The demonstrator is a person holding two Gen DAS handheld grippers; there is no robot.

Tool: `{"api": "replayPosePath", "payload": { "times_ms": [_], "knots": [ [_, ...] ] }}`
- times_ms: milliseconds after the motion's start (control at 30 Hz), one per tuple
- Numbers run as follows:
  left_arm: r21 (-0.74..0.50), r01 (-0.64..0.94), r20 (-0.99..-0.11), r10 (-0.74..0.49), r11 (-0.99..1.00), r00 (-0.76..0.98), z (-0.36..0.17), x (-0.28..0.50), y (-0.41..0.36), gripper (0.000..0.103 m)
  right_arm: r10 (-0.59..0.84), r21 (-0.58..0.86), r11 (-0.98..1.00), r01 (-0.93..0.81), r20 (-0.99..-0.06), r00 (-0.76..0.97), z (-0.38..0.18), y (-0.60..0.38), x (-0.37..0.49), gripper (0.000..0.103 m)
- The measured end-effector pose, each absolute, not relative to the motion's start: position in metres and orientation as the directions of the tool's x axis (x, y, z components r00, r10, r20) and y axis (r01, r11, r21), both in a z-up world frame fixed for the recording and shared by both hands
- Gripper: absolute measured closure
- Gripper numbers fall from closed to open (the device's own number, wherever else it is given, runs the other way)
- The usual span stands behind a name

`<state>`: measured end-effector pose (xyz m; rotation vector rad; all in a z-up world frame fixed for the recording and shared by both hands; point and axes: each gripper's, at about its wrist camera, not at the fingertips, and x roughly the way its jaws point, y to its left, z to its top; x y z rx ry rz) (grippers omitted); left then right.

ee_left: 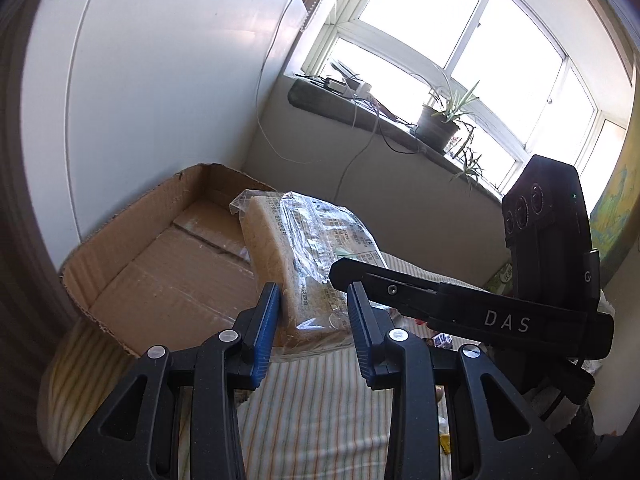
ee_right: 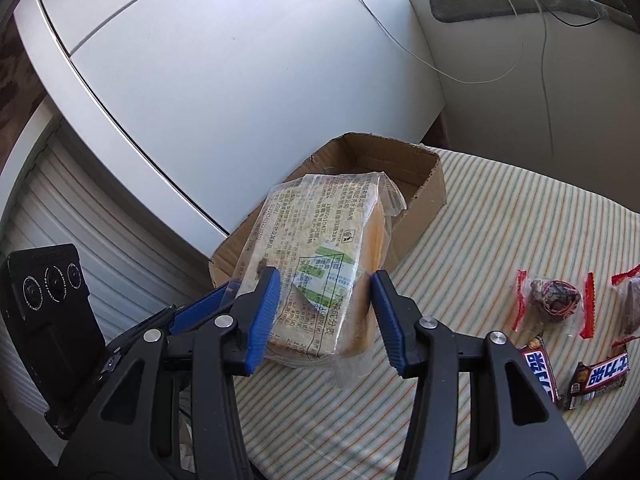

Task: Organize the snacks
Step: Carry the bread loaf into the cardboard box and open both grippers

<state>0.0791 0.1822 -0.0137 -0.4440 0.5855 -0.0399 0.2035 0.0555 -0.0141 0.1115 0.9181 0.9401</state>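
While beside box (ee_right: 432, 184): bread (ee_right: 320, 264), chocolate bars (ee_right: 600, 376), window plant (ee_left: 436, 124).

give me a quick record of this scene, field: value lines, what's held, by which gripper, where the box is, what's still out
held item: bagged sliced bread, lifted off the surface
left gripper: fingers on both sides of the bread
right gripper: around the bread's near end; firm contact unclear
container: open cardboard box, just behind the bread, nothing visible inside
surface: striped cloth
still out: two chocolate bars, red-edged wrapped snack, to the right
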Motion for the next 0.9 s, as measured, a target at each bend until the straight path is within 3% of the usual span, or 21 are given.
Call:
{"api": "replayPosePath", "payload": {
  "times_ms": [433,900],
  "knots": [
    [-0.419,-0.184,-0.556,-0.091,0.889,0.826,-0.032,0.085,0.233,0.071,0.739,0.461,0.565,-0.684,-0.651,0.172,-0.031,0.125,0.224,0.053],
    [-0.414,-0.215,-0.583,-0.076,0.885,0.809,-0.042,0.089,0.240,0.071,0.718,0.432,0.563,-0.705,-0.677,0.159,-0.041,0.150,0.231,0.053]
  ]
}}
